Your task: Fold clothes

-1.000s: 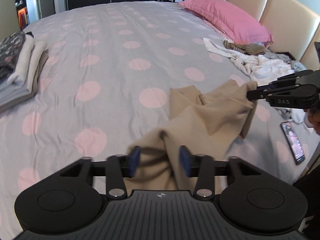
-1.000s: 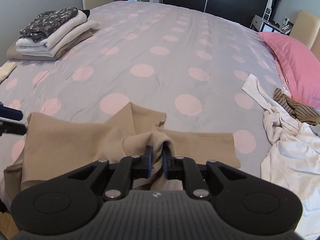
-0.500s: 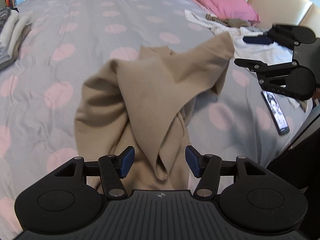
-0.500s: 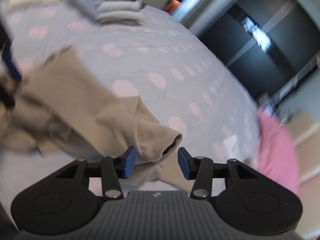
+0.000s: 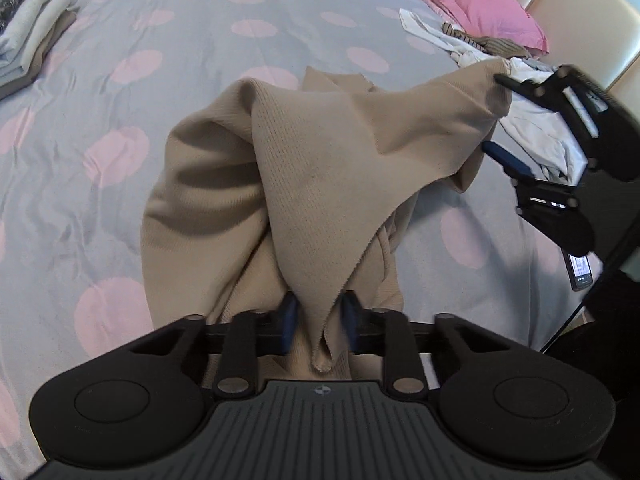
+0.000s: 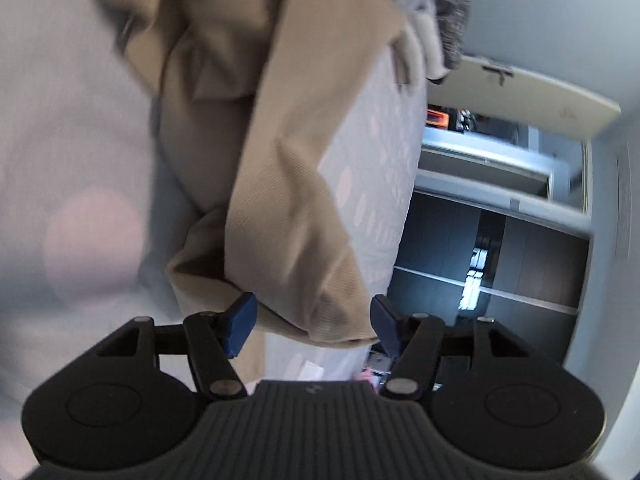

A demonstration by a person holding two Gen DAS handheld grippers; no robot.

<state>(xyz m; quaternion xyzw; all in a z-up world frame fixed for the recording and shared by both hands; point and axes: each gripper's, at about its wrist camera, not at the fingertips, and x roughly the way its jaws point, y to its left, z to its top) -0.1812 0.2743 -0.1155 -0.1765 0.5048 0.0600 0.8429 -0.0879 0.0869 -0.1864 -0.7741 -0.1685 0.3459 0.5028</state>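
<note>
1. Tan knit garment: draped over bed, soft, light, limp.
2. Left hand-held gripper pinches a hem corner.
3. Right hand-held gripper spread wide, cloth between, ungripped; take the hem edge.

Both wrist cams close, sharing garment

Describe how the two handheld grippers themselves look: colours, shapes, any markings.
Both are matte black. The left gripper has a ribbed grey-black body bearing a small round emblem, two large round discs at its sides, slim linkage arms with silver pivot pins, and blue pads on the jaws. The right gripper is built the same way. No cables, sleeves or hands are visible.
</note>
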